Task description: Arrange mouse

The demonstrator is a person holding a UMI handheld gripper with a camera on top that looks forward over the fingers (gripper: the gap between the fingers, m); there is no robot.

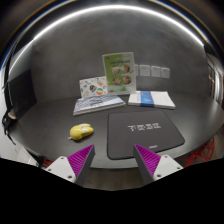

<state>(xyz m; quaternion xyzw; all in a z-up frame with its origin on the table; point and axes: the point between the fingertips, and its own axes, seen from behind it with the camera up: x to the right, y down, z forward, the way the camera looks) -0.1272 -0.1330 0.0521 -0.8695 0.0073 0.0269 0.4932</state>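
A yellow mouse [80, 131] lies on the dark table, just left of a black mouse pad [143, 132] with pale lettering. My gripper [113, 162] is open and empty, its purple pads [78, 159] spread wide. The mouse sits ahead of my left finger. The near edge of the mouse pad lies ahead of and between my fingers.
A white booklet [98, 103] lies beyond the mouse. A blue and white book [151, 98] lies beyond the pad. An upright leaflet [118, 71] and a smaller card [94, 86] stand at the back wall, with wall sockets [152, 71] to their right.
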